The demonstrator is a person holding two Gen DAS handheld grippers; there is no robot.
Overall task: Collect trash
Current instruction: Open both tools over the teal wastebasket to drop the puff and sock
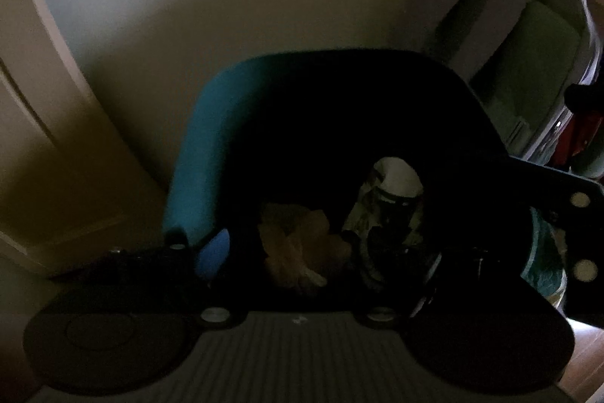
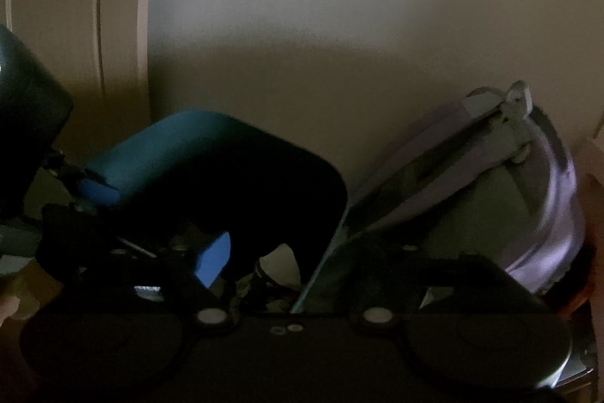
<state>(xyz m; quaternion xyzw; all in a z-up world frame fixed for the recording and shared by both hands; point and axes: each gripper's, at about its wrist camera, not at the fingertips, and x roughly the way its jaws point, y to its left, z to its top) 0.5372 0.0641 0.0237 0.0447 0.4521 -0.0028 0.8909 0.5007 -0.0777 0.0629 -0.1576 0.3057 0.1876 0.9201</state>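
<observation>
1. Nearest the lens, low in the left wrist view, the left hand-held gripper [image 1: 328,253] has its jaws apart. One blue pad [image 1: 213,250] shows at lower left. The other finger is lost in the dark, and nothing is pinched between them.
2. The right hand-held gripper [image 2: 298,255] also stands with its jaws apart and nothing clamped. A thin teal edge runs up between its fingers, but I cannot tell whether it touches either one.
3. Just beyond the left fingers, at lower centre, the trash lies inside the teal bin [image 1: 196,157]. There is a crumpled brown paper [image 1: 298,252], and to its right a white printed wrapper [image 1: 396,187].
4. Handling, as a judgement:
   - Both pieces look light, soft and crushable, with nothing fragile about them.
   - The paper is best pinched across the thick middle of its crumple, since a loose corner may tear or slip.
   - The wrapper may be slick, so take it at a fold.
5. The bin's inside is very dark, so anything deeper is hidden.
6. Farther off, at upper right, a folded purple-grey frame [image 1: 509,44] leans near the pale wall [image 1: 226,6]. A door [image 1: 37,101] fills the left edge.
</observation>
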